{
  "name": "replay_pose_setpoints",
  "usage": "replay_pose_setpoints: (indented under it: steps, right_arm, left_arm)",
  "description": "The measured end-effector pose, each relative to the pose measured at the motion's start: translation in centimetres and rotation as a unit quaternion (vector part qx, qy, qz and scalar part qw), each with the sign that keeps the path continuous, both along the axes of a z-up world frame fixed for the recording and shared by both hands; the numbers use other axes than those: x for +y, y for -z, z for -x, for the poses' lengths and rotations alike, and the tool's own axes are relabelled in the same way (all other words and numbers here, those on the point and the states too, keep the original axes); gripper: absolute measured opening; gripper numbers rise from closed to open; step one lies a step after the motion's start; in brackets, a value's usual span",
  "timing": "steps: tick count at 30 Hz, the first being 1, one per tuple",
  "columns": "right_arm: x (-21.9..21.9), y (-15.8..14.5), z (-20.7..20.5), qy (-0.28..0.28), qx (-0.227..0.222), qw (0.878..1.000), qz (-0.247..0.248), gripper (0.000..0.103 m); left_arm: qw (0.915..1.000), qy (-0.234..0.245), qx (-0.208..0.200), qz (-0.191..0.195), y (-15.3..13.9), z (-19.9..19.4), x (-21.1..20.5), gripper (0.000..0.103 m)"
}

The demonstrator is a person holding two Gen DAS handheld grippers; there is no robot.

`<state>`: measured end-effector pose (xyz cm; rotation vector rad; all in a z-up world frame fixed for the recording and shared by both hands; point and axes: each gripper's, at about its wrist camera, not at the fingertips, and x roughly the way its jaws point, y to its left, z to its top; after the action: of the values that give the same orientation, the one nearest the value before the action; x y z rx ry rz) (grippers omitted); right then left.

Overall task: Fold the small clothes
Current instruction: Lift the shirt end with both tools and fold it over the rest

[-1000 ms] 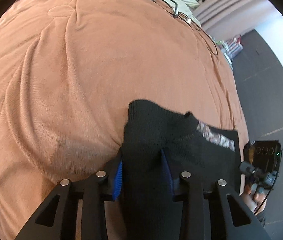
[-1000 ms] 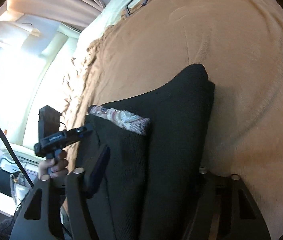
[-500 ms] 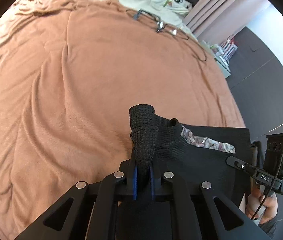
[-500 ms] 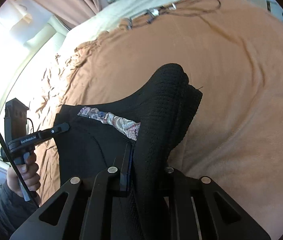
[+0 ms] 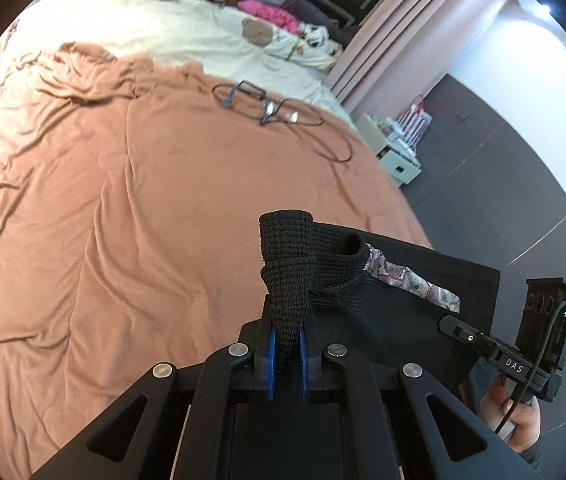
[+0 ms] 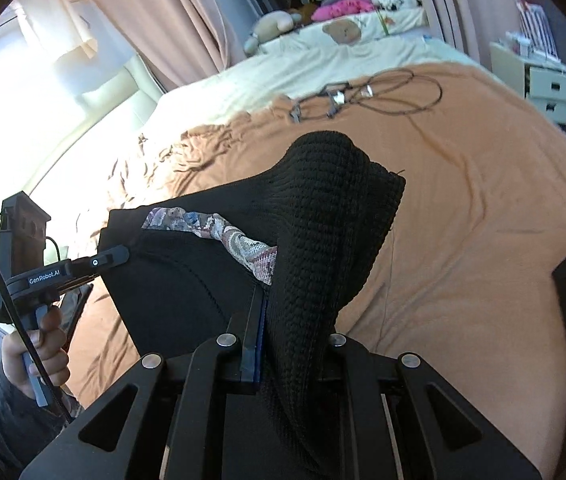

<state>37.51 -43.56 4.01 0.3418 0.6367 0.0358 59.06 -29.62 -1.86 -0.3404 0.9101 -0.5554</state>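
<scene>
The left gripper [image 5: 286, 344] and the right gripper [image 6: 287, 344] each pinch one top corner of the black knit top [image 6: 323, 220], so it hangs flat above the near edge of the bed [image 5: 103, 208], ready for folding. A second ago both were open around it, lower down; now they are clamped and higher.
</scene>
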Motion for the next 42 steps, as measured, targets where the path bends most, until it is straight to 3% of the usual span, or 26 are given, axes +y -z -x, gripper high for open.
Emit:
replay_pose_setpoints:
  steps: [15,21,33,42]
  right_arm:
    - [8.3,-10.7,15.6,-0.008,-0.088,0.994,0.067,0.009]
    - [13.4,-13.8,21.4,-0.040,-0.120,0.988,0.090,0.009]
    - [21.2,-15.7,28.4,-0.103,-0.158,0.975,0.116,0.009]
    - [21.1,-15.2,27.2,-0.133,-0.169,0.970,0.115,0.009]
  left_arm:
    - [0.9945,-0.008,-0.098,0.036,-13.7,10.1,2.9,0.009]
    - [0.9892,-0.021,-0.138,0.044,-19.4,14.9,5.5,0.009]
    - [0.9778,-0.060,-0.199,0.026,-27.5,24.0,12.8,0.008]
    - [0.9706,-0.086,-0.224,0.011,-30.1,28.7,18.0,0.008]
